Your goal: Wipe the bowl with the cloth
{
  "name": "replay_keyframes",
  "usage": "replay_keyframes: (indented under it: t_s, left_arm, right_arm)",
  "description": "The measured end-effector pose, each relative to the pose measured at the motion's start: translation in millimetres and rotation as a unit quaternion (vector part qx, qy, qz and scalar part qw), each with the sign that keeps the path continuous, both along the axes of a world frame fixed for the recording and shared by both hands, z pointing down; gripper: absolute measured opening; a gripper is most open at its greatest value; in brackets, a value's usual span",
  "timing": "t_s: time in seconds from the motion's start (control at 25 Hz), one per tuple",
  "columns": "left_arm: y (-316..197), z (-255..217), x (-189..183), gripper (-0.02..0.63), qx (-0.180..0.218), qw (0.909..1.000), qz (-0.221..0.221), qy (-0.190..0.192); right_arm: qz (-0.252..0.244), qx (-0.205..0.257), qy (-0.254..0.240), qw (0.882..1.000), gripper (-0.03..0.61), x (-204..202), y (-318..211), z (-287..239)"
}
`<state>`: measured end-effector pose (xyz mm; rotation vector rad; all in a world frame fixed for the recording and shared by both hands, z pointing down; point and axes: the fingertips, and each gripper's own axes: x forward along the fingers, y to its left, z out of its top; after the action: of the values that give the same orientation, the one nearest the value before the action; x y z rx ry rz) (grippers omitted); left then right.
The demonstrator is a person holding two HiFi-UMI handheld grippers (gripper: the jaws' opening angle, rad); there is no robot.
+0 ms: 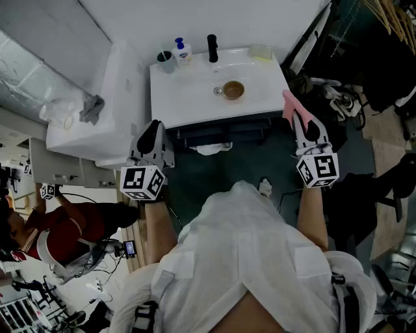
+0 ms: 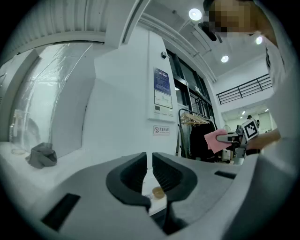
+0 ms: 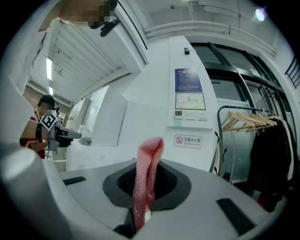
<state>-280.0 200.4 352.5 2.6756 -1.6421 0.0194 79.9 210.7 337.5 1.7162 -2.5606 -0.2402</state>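
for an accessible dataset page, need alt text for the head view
Seen from above, a person in white holds two grippers towards a white washbasin with a small brown bowl in it. The right gripper clamps a pink cloth; the left gripper is empty.

I stand before a white bench (image 1: 188, 97) against a white wall (image 1: 214, 16), dark floor (image 1: 214, 175) below, clothes rack (image 3: 243, 123) aside, round ceiling lights (image 2: 195, 14) glowing overhead.
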Motion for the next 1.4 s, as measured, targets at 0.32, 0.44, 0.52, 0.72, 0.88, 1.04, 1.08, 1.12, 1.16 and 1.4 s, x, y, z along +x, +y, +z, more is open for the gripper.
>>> replay_keyframes:
  t_s: [0.32, 0.44, 0.52, 0.72, 0.88, 1.04, 1.08, 1.12, 1.16, 1.4]
  left_arm:
    - [-12.4, 2.5, -2.1, 0.044, -0.002, 1.0, 0.003, 0.009]
    - [-16.6, 3.8, -2.4, 0.043, -0.004, 0.9999, 0.005, 0.012]
    - [-18.4, 5.2, -2.4, 0.043, -0.005, 0.9999, 0.006, 0.013]
    - [-22.9, 7.1, -1.3, 0.043, -0.008, 0.9998, 0.011, 0.017]
    - [-23.7, 7.0, 0.1, 0.043, -0.008, 0.9997, 0.017, 0.016]
    - [-27.2, 10.1, 3.0, 0.043, -0.012, 0.9995, 0.025, 0.015]
    - [-28.4, 11.3, 3.8, 0.043, -0.013, 0.9994, 0.027, 0.015]
    - [-29.5, 12.4, 4.8, 0.043, -0.015, 0.9994, 0.028, 0.014]
    - [-30.8, 13.2, 6.0, 0.043, -0.017, 0.9993, 0.03, 0.013]
    - [-55.0, 17.5, 16.6, 0.043, -0.022, 0.999, 0.04, 0.003]
  right_arm:
    - [0.001, -0.005, 0.006, 1.0, 0.038, -5.0, -12.2, 0.3]
    - [0.004, -0.008, 0.009, 1.0, 0.038, -5.3, -15.6, 0.2]
    - [0.006, -0.011, 0.01, 1.0, 0.038, -4.5, -17.3, 1.5]
    - [0.009, -0.018, -0.014, 1.0, 0.038, -1.7, -22.4, 3.6]
    - [0.008, -0.017, -0.018, 1.0, 0.038, -3.8, -23.6, 1.4]
    - [0.007, -0.02, -0.013, 1.0, 0.039, -7.4, -23.7, 1.7]
    - [0.007, -0.022, -0.012, 1.0, 0.04, -7.5, -24.0, 2.7]
    - [0.008, -0.024, -0.012, 1.0, 0.038, -7.0, -25.0, 4.1]
    - [0.008, -0.026, -0.012, 1.0, 0.04, -6.1, -26.6, 5.6]
    - [0.011, -0.027, -0.017, 0.999, 0.038, 0.3, -54.4, 11.5]
